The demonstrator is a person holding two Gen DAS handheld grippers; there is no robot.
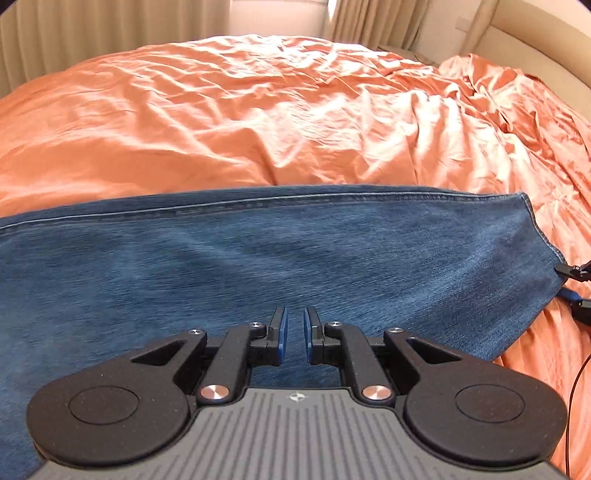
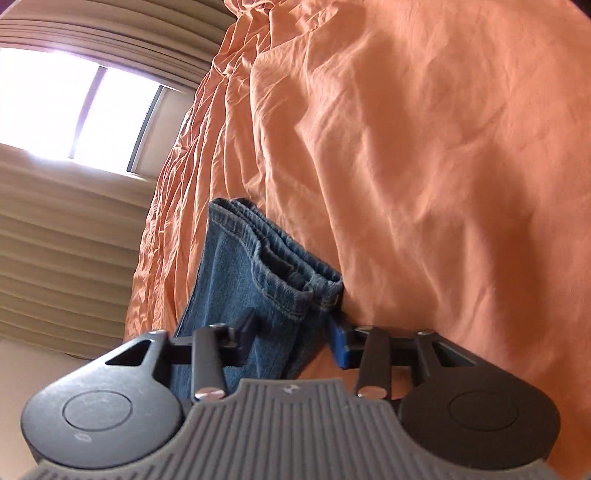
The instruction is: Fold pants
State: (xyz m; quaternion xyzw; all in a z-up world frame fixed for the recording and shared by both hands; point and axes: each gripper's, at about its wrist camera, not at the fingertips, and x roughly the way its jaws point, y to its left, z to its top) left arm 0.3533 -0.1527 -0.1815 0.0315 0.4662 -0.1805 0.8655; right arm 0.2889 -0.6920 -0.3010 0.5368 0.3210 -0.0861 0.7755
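Observation:
Blue denim pants (image 1: pixel 258 266) lie flat across the orange bedsheet (image 1: pixel 258 110), legs stacked, hems to the right. My left gripper (image 1: pixel 294 325) hovers over the middle of the leg with its blue pads a small gap apart and nothing between them. In the right wrist view the stacked leg hems (image 2: pixel 273 258) sit between the fingers of my right gripper (image 2: pixel 295 332), which is open around them; the jaws stand wide, not pressed on the cloth. The right gripper's fingertips (image 1: pixel 570 271) also show at the hem corner in the left wrist view.
The wrinkled orange sheet (image 2: pixel 424 166) covers the whole bed. Beige curtains (image 1: pixel 74 33) and a bright window (image 2: pixel 74 103) stand beyond the bed. A padded headboard (image 1: pixel 535 40) is at the far right. A thin black cable (image 1: pixel 576 387) hangs at the right edge.

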